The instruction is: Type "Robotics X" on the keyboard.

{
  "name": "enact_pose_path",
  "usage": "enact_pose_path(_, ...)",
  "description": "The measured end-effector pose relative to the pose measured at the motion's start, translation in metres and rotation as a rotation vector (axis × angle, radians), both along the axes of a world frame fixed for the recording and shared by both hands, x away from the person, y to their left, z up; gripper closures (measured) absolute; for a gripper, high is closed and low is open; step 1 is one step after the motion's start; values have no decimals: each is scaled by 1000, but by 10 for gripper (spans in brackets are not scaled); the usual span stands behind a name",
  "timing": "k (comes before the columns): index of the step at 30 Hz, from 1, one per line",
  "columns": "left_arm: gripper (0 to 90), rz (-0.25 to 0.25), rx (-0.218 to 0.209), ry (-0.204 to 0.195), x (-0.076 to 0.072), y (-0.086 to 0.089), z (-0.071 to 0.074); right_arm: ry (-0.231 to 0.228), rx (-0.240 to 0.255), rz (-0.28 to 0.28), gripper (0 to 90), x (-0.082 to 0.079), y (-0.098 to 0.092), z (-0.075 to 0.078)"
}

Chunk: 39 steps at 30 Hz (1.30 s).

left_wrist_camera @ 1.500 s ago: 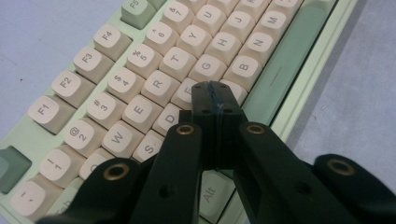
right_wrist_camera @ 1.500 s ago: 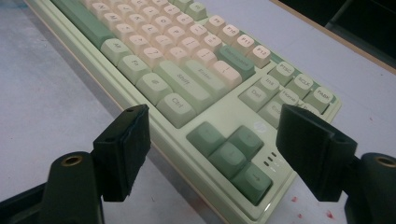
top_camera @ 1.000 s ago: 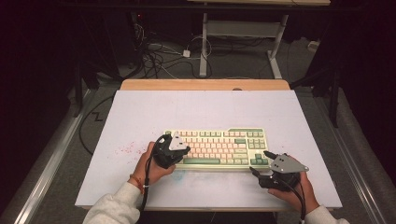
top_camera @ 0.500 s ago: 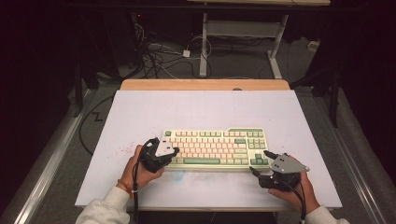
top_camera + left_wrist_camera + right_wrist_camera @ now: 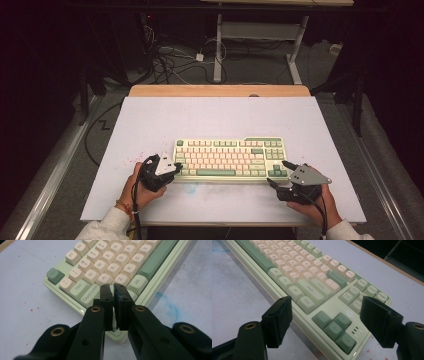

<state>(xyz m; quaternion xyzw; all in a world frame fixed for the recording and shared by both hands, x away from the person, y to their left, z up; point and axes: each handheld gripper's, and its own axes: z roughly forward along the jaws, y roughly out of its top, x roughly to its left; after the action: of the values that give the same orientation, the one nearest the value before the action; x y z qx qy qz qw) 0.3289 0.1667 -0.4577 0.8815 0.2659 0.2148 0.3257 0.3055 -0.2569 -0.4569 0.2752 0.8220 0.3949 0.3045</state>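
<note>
A cream and green keyboard (image 5: 227, 157) lies in the middle of the white table top, nearer its front edge. My left gripper (image 5: 176, 166) is at the keyboard's left end; in the left gripper view its jaws (image 5: 111, 288) are shut with only a thin slit between them, hovering over the near left corner by the Caps Lock key (image 5: 90, 293). My right gripper (image 5: 279, 173) sits at the keyboard's right front corner. It is open, and its jaws (image 5: 325, 305) stand wide on either side of the green arrow keys (image 5: 334, 326).
The white sheet (image 5: 215, 120) covers the table, with a wooden strip (image 5: 220, 90) along its far edge. Red specks (image 5: 131, 160) and a blue smear (image 5: 170, 307) mark the sheet. Cables (image 5: 170, 60) and a desk frame (image 5: 260, 30) lie on the floor beyond.
My left gripper has drawn back to the left and toward the table's front edge, off the keyboard's left end. The right gripper has stayed put.
</note>
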Motion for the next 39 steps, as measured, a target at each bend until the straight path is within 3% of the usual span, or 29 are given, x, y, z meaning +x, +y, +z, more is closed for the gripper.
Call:
enact_pose_path(6,771,16,-10,6,-5,8,-4,2,2,0,261,0,1,0)
enact_pose_path(15,361,71,-34,-20,-14,21,-11,2,1,5,259,0,2,0)
enact_pose_path(22,201,86,-28,-20,-19,26,-18,4,16,12,243,0,5,3)
enact_pose_path(31,177,100,-27,-18,-25,28,-19,6,22,12,177,-1,7,4)
enact_pose_path(39,206,103,-57,-30,-27,30,-12,9,15,14,172,0,9,3)
